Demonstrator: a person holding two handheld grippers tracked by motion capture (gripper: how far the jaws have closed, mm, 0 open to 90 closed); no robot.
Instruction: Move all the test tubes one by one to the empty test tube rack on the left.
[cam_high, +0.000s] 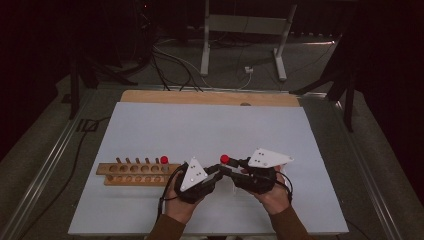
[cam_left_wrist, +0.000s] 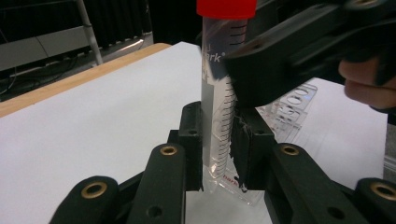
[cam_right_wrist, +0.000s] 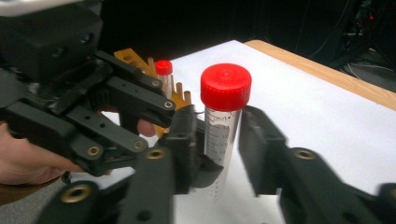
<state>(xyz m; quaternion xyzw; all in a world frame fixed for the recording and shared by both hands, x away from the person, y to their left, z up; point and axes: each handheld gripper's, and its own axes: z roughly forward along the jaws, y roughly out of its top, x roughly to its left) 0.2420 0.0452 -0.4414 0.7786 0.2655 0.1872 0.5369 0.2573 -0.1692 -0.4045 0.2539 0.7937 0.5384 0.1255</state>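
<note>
Clear graduated plastic tube (cam_left_wrist: 219, 116), red ribbed screw cap (cam_right_wrist: 226, 86), upright mid-table. Left gripper (cam_left_wrist: 223, 149) clamped on lower barrel; right gripper (cam_right_wrist: 219, 135) jaws flanking it, slightly apart. Wooden peg rack (cam_high: 137, 173) left, second capped tube (cam_high: 164, 161) inside.

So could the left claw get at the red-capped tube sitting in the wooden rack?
Probably not now: the left claw is shut on another tube, though the wooden rack lies close beside it.

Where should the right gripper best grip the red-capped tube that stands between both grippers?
On the clear barrel just under the red cap of the tube, from the side, jaws level: the tube stands upright and the left gripper already clamps its lower part.
</note>
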